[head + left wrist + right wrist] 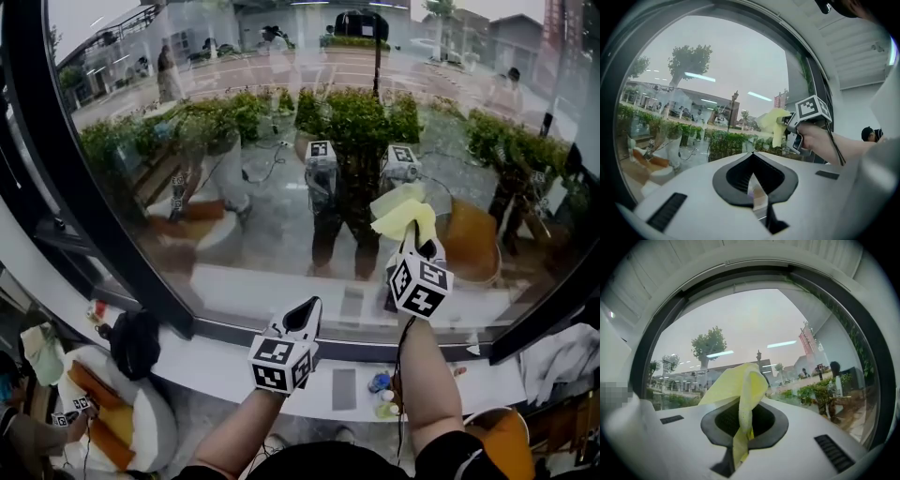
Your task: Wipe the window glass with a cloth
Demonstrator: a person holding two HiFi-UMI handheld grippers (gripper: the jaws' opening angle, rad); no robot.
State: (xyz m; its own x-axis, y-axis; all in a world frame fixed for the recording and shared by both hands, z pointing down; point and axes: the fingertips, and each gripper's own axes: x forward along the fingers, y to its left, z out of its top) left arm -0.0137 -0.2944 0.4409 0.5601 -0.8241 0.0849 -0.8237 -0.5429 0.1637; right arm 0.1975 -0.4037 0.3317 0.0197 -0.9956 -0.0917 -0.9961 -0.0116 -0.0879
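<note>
The yellow cloth sits in the lower half of the window glass, right of its middle and above the pane's bottom edge. It is pinched by one end in the right gripper, whose jaws clamp its folded tail. This likely leaves the broad free part to meet the pane, though contact is unclear. Its long axis runs in line with the jaws, pointing up the pane and slightly left. The left gripper hangs low near the bottom edge, jaws together on nothing, apparently kept clear.
</note>
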